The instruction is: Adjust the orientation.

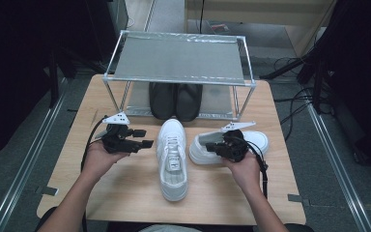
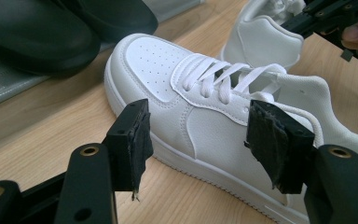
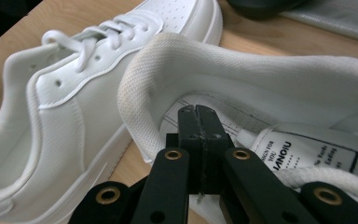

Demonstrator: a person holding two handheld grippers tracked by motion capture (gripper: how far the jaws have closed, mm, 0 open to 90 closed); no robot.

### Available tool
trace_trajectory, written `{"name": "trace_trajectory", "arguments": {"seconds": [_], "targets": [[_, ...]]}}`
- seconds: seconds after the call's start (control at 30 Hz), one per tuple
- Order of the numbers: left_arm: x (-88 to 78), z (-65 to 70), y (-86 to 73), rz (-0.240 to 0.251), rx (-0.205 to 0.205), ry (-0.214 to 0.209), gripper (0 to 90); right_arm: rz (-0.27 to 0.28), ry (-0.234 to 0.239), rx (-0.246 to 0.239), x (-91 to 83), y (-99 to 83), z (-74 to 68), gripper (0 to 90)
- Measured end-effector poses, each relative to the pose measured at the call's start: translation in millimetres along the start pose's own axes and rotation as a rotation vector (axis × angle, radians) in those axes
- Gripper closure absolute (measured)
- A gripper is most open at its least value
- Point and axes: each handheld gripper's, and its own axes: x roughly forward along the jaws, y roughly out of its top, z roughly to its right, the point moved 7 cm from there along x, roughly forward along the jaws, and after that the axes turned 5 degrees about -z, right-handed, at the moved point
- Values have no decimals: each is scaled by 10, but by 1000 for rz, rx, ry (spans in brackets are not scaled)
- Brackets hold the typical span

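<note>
Two white sneakers lie on the wooden table [image 1: 125, 193]. The laced one [image 1: 173, 159] [image 2: 158, 65] [image 3: 65, 107] points its toe at the rack. My left gripper [image 1: 144, 137] [image 2: 203, 135] stands open just left of it, jaws facing its side without touching. The second sneaker [image 1: 256, 140] [image 2: 261, 42] [image 3: 261, 79] lies across on the right, heel toward the middle. My right gripper [image 1: 210, 146] [image 3: 198, 114] is shut, its tips poked into this shoe's opening beside the padded collar, over the insole label. Nothing shows between its pads.
A metal-framed rack [image 1: 178, 58] stands at the back of the table. A pair of black shoes [image 1: 175, 100] [image 2: 51, 37] sits on its lower shelf, close to the laced sneaker's toe. The table's front edge lies near the person's forearms.
</note>
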Motion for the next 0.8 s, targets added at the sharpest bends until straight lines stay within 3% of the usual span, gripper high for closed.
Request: {"name": "trace_trajectory", "arguments": {"seconds": [0.53,0.8], "targets": [[103,-21,153,4,25,-1,400,-41,21,-31,-205,-336,-191,900],[173,-20,194,-15,34,-13,400,-24,38,16,-420,-446,-236,900]]}}
